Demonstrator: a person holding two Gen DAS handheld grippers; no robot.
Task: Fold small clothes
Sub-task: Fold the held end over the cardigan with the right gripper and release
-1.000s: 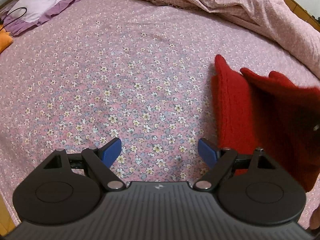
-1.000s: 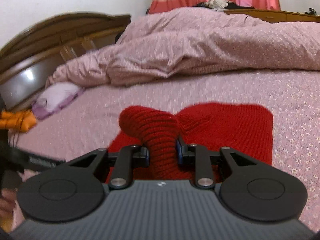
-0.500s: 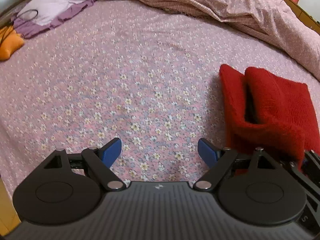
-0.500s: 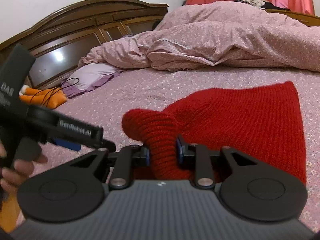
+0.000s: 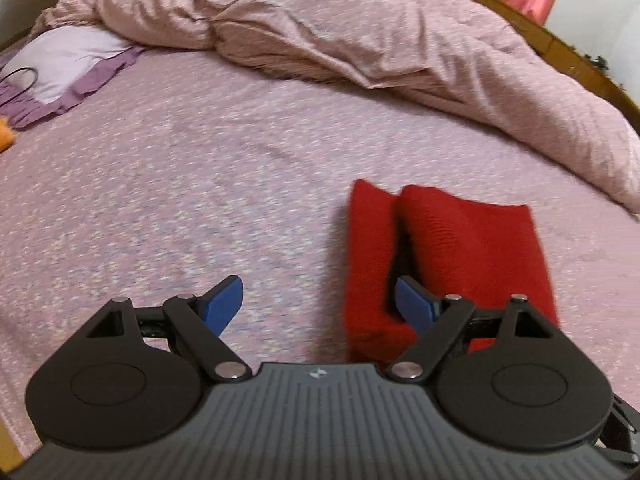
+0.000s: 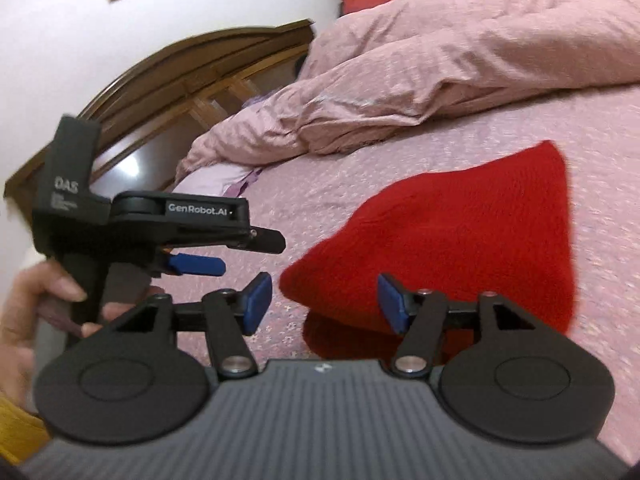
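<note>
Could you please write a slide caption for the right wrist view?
Right gripper opening, releasing the folded red knit garment on the floral bedsheet.

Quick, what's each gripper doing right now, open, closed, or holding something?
Left gripper: open, holding nothing.
Right gripper: jaws opening, pads clear of the red knit that lies between them.

Bedsheet [image 5: 180, 200] left of red knit [image 5: 472, 248] bare; duvet [image 5: 360, 40] heaped behind
</note>
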